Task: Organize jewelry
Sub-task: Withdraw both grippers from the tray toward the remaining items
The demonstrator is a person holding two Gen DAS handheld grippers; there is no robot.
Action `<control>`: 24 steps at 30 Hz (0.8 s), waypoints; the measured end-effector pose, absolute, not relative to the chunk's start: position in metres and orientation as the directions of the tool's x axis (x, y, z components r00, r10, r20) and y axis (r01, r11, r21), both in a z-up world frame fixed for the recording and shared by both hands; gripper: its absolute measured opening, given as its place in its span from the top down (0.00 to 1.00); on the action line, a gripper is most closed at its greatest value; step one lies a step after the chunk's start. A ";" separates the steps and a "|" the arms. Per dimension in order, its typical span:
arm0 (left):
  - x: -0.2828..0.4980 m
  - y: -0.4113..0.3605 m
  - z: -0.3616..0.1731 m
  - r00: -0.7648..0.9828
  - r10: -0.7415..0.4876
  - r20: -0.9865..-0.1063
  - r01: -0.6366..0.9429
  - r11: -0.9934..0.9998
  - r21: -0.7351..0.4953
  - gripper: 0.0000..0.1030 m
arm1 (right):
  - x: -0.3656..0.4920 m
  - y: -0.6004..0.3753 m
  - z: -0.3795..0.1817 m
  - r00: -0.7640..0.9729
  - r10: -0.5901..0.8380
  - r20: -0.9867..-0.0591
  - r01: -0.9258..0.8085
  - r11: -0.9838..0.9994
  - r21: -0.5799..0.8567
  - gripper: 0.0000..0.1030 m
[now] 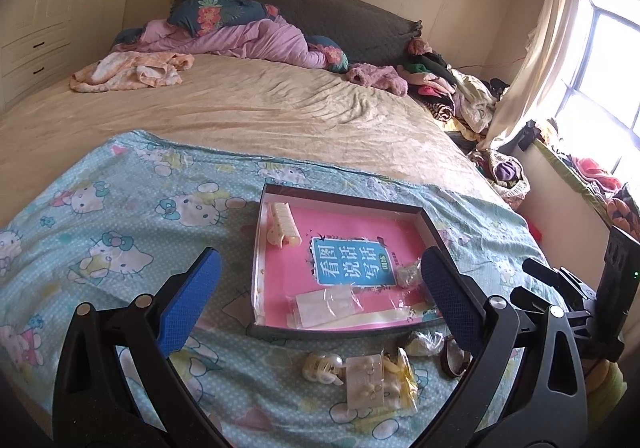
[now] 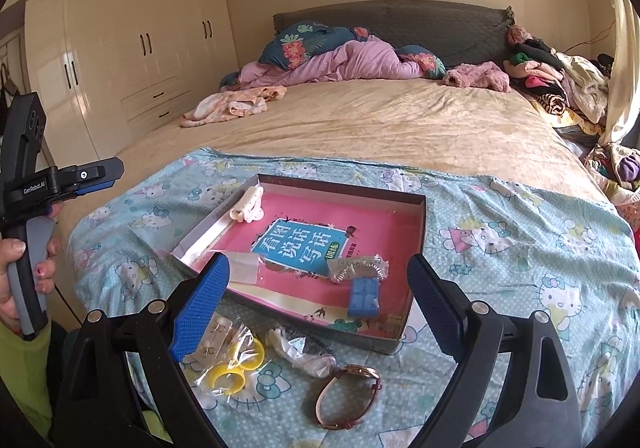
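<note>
1. Bedding comes first as a hazard: the bed (image 2: 360, 120) is soft, and the printed cotton sheet (image 2: 500, 232) on it is wrinkled, so anything pressed down will sink and slide, and I judge that small pieces could roll into a fold.

2. Shallow, rigid and square-cornered, the box (image 2: 420, 216) has thin card walls and a glossy pink book cover lining its floor. It lies at about 12 o'clock from both grippers. A push on its near wall could tip it on the yielding mattress and spill what is already inside.

3. Both tools hover over the near edge of the sheet. The left gripper (image 1: 320, 288) has its jaws spread wide with nothing between them, and the right gripper (image 2: 318, 300) likewise; their blue pads are stippled rubber.

4. Inside the box lie a cream plastic hair claw (image 2: 249, 204) at 11 o'clock, a crinkly bag of silver chain (image 2: 358, 267) and a blue quilted block (image 2: 363, 298).

5. Still outside, just in front of the box, are the pieces to sort: a rose-gold watch (image 2: 348, 396) with a stiff oval band, at 6 o'clock from the right gripper, well apart from the jaws.

6. Yellow plastic rings (image 2: 236, 368) sit in slick cellophane at 7 o'clock; film like that could slip out of a pinch, or lift its neighbour along with it.

7. An earring card (image 1: 366, 384) and a pearl clip (image 1: 322, 366) touch each other at 6 o'clock from the left gripper.
</note>
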State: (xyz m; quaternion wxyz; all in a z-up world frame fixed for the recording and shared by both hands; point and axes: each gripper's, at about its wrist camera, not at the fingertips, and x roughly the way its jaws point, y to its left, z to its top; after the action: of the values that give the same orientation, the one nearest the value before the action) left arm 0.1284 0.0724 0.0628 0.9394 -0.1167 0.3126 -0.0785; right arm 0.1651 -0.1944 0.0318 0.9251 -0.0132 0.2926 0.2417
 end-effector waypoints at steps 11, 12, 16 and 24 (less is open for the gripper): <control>0.112 0.062 0.045 0.766 -0.223 -0.603 0.077 0.963 -0.258 0.09 | 0.152 -0.189 0.022 0.685 0.456 -0.568 -0.489 0.866 0.106 0.13; 0.110 0.060 0.044 0.764 -0.225 -0.604 0.079 0.963 -0.258 0.09 | 0.151 -0.188 0.022 0.683 0.457 -0.570 -0.492 0.864 0.104 0.13; 0.106 0.056 0.040 0.759 -0.214 -0.615 0.079 0.968 -0.239 0.09 | 0.147 -0.186 0.020 0.674 0.462 -0.577 -0.502 0.859 0.101 0.13; 0.096 0.047 0.029 0.742 -0.214 -0.636 0.090 0.971 -0.222 0.09 | 0.138 -0.183 0.011 0.650 0.462 -0.603 -0.521 0.849 0.089 0.13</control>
State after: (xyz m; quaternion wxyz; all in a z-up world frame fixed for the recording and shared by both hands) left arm 0.0964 0.0467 0.0287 0.9290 -0.0888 0.3499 -0.0818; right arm 0.1385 -0.1826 0.0107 0.9071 -0.0463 0.3187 0.2711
